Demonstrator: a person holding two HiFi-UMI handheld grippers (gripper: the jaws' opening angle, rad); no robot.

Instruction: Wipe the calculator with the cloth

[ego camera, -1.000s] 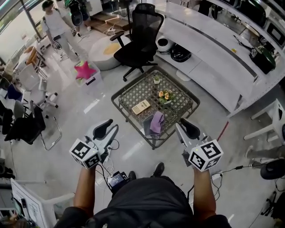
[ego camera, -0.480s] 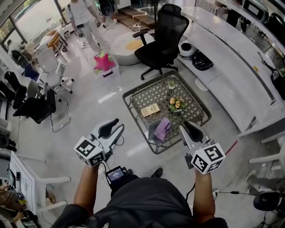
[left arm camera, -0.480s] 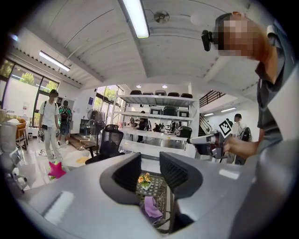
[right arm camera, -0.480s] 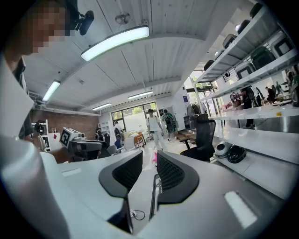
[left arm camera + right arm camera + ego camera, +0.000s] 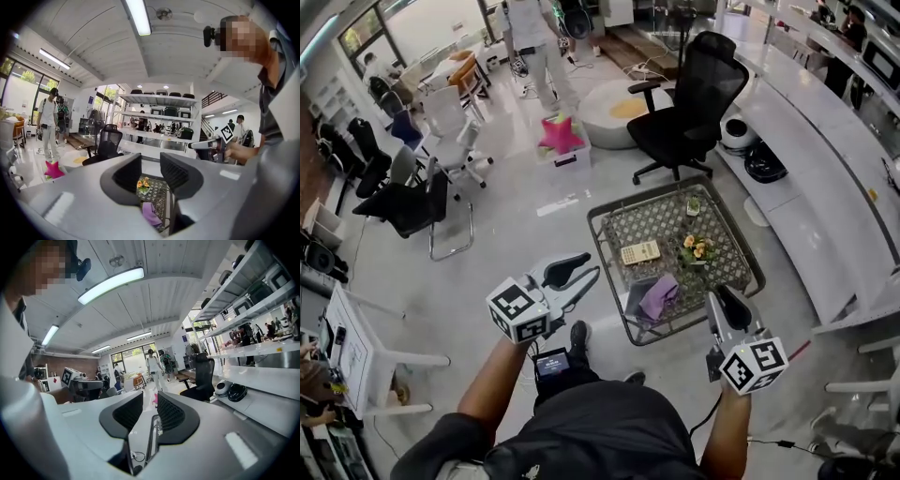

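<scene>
Both tongs are held out about level and empty. The left tongs [image 5: 586, 265] have a small gap between the pads and the right tongs [image 5: 722, 298] a narrower one. Neither touches anything. The calculator [image 5: 639, 251] lies flat on the low glass table [image 5: 661, 220], ahead of the tongs and between them. The purple cloth [image 5: 659, 296] lies crumpled just nearer the table's front edge, apart from the calculator. A second ago both tongs hung well short of the table. Now the right tongs show at its front edge and the left tongs just beside its left edge, while calculator and cloth lie as before. The calculator's print is too small to read. Each tongs bears a cube of black-and-white square markers.
</scene>
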